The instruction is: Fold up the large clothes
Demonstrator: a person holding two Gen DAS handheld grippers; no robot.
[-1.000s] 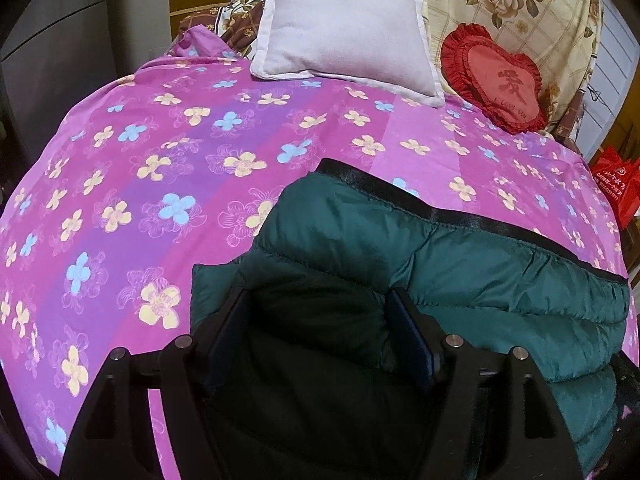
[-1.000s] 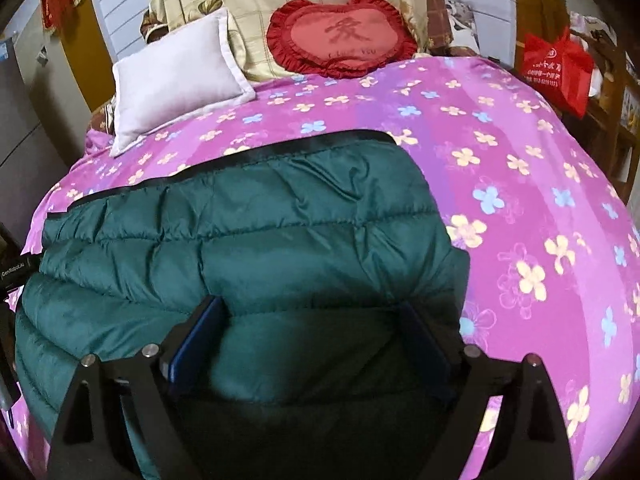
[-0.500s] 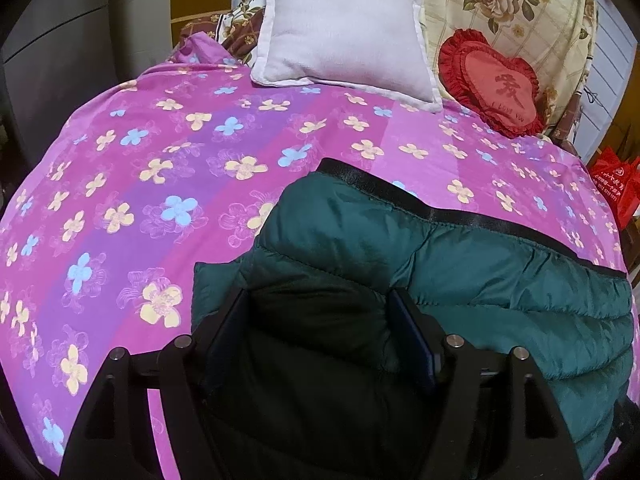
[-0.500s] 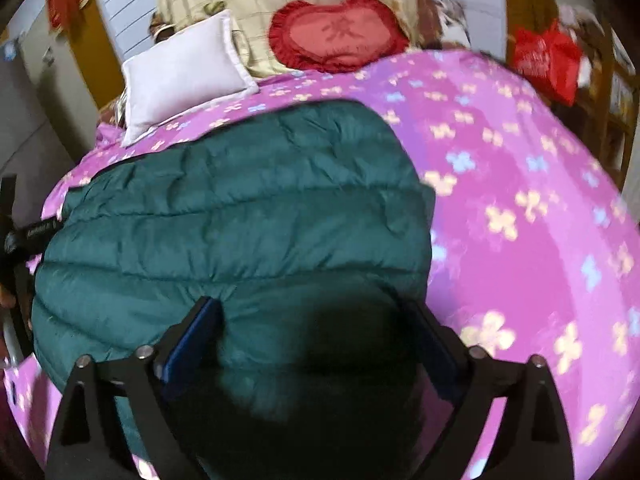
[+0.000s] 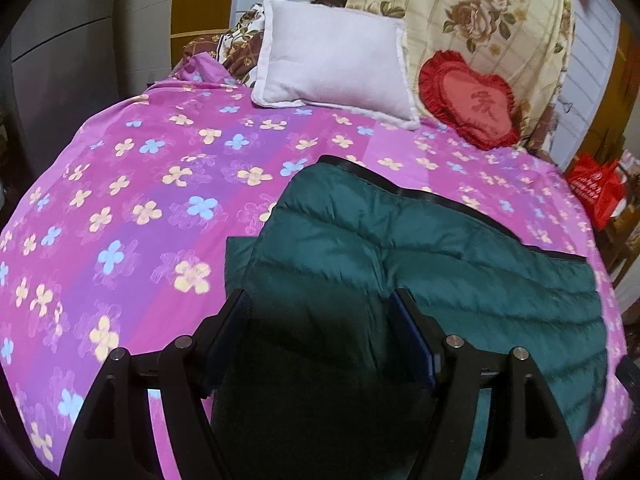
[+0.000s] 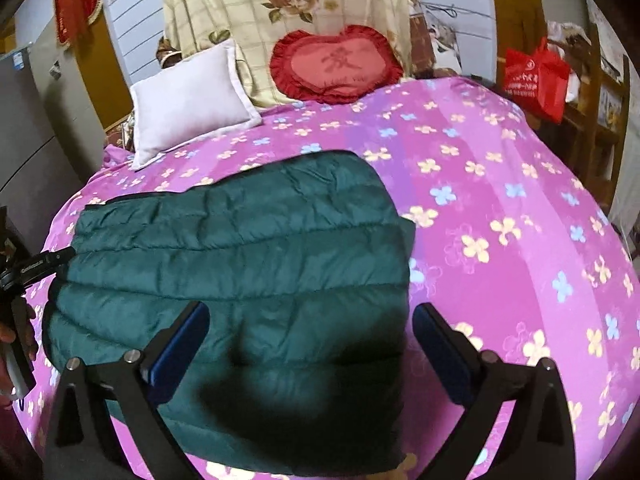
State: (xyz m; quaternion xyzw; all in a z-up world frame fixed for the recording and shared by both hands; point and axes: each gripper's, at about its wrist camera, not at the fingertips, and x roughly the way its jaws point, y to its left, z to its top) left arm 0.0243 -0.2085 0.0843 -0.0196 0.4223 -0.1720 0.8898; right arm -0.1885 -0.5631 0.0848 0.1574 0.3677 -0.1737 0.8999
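With the right tool [image 6: 310, 338] spread wide and the left tool [image 5: 318, 326] released above the folded green jacket [image 6: 240, 256], the fold looks done, so lifting clear comes next.

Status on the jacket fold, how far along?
Done: the green puffer jacket lies in a compact folded stack on the pink floral bedspread. In hand: nothing; the right gripper has just been opening, jaws wide above the jacket; the left gripper is open too. Left: perhaps only tidying the layer poking out at the left edge.
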